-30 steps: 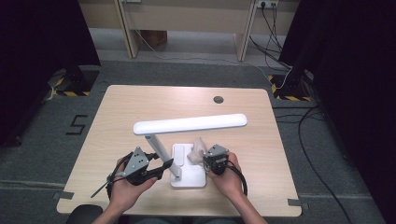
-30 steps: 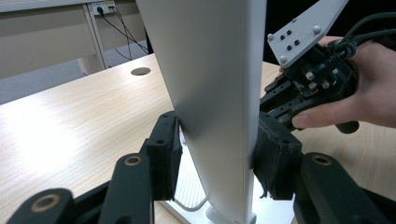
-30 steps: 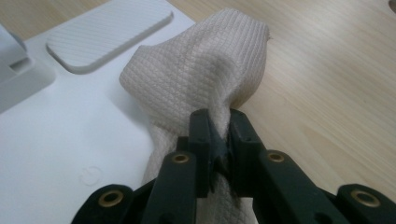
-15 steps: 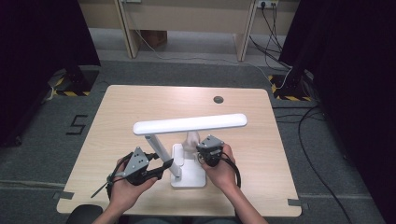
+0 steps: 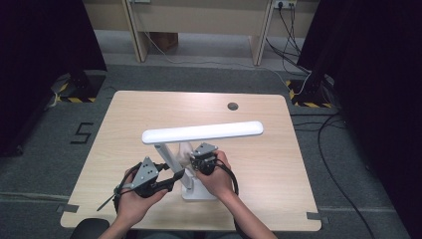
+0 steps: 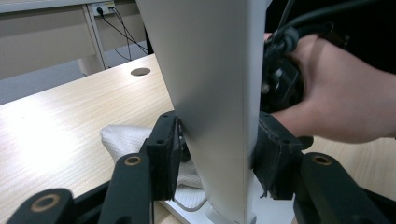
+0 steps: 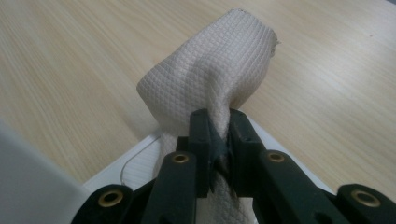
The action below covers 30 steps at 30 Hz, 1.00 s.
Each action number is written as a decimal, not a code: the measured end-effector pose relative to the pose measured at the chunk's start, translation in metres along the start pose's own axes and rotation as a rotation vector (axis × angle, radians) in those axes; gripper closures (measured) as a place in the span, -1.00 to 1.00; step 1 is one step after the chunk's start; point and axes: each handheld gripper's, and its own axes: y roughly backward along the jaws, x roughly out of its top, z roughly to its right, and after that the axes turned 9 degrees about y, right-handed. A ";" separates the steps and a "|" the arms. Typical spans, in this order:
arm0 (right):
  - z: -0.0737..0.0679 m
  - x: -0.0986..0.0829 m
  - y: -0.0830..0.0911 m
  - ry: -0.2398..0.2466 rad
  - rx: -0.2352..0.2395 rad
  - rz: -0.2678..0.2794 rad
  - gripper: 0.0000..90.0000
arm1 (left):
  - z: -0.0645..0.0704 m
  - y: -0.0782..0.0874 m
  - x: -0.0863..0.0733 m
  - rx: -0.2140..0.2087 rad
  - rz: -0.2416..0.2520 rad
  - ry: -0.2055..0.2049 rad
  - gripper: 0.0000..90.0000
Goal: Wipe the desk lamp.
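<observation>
1. In the high view, a white desk lamp (image 5: 199, 133) stands on the near middle of the wooden tabletop (image 5: 268, 164). Its long head bar runs left to right above both hands, and its flat base (image 5: 199, 191) sits close to the near edge.
2. The left gripper (image 5: 171, 179) comes in from the left at the lamp's upright post (image 5: 166, 157). The right gripper (image 5: 201, 158) is just to the right of the post, over the base.
3. The left gripper view adds the grip itself: its jaws are clamped on the two sides of the white post (image 6: 210, 93). A white cloth (image 6: 126, 140) lies bunched behind the post, and the person's right hand (image 6: 336, 98) is close on the far side.
4. The right gripper view shows what the high view hides: those jaws are pressed together on a fold of the waffle-textured cloth (image 7: 210, 84), which bulges up above them. The base's white plate (image 7: 140, 163) lies beneath.
5. The tabletop is bare on its far half and out to the left and right edges, apart from a round cable hole (image 5: 232, 106) near the far edge.
6. No containers can be seen on the tabletop.
</observation>
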 end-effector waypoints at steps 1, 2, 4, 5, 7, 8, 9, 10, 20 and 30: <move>0.000 -0.001 -0.001 0.006 -0.005 -0.009 0.83 | 0.000 0.000 0.000 0.000 0.000 0.000 0.21; 0.001 -0.002 -0.003 0.006 -0.007 -0.011 0.83 | 0.000 0.000 0.000 0.000 0.000 -0.001 0.21; 0.003 -0.005 -0.004 0.006 -0.018 -0.021 0.83 | 0.000 0.000 0.000 0.001 0.000 0.000 0.21; 0.005 -0.007 -0.004 0.006 -0.026 -0.030 0.83 | 0.000 0.000 0.000 0.001 0.000 0.000 0.21; 0.007 -0.010 -0.003 0.000 -0.034 -0.039 0.83 | 0.000 0.000 0.000 0.001 0.000 -0.001 0.21; 0.008 -0.012 -0.002 0.011 -0.047 -0.043 0.83 | 0.000 0.000 0.000 0.001 0.000 -0.001 0.21; 0.009 -0.013 -0.001 0.015 -0.052 -0.046 0.83 | 0.000 0.000 0.000 0.001 0.000 -0.001 0.21; 0.010 -0.014 0.000 0.010 -0.057 -0.048 0.83 | 0.000 0.000 0.000 0.002 0.000 -0.001 0.21; 0.028 -0.037 0.015 0.001 -0.138 -0.103 0.83 | 0.001 0.000 0.000 0.004 0.001 -0.001 0.21; 0.048 -0.057 0.036 -0.079 -0.210 -0.131 0.83 | 0.001 0.000 0.000 0.005 0.003 -0.003 0.22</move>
